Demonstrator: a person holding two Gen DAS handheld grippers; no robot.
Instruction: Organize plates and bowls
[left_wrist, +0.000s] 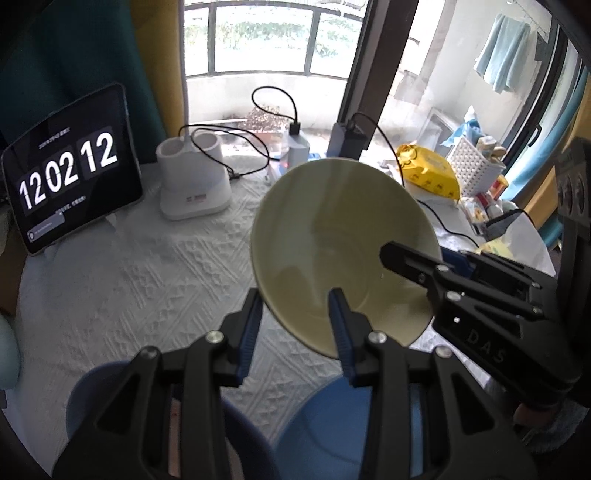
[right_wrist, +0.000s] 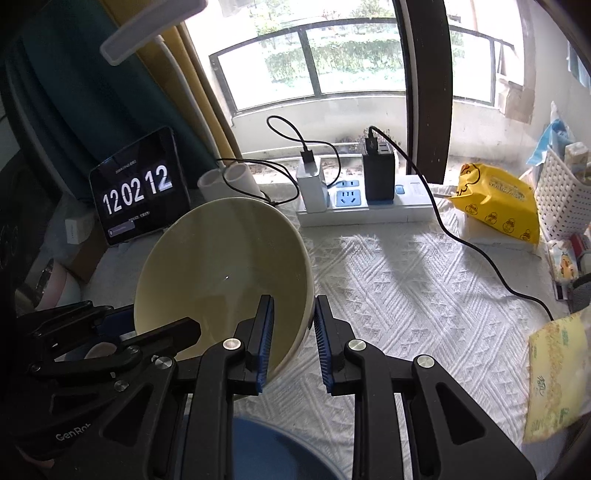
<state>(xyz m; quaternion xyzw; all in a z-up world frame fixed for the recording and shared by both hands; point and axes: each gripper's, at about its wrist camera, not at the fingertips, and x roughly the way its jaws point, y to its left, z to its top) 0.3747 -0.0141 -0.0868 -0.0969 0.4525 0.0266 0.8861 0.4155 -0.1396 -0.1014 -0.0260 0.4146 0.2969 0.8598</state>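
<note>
Cream bowl tilted (airborne), above blue plate.

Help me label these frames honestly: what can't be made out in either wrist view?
- Blue dishes: both views cut them at the bottom edge, gripper frames cover them; plate or bowl unclear.
- Cream bowl: its outer wall and base face away.
- Left gripper: whether both pads press the rim is unclear; far side hidden.
- Tablet: small text under the clock is too fine.
- White basket: cut by the right edge; contents indistinct.

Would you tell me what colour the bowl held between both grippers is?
The glossy round bowl is pale cream-yellow, inside and out; it shows best in the right wrist view.
</note>
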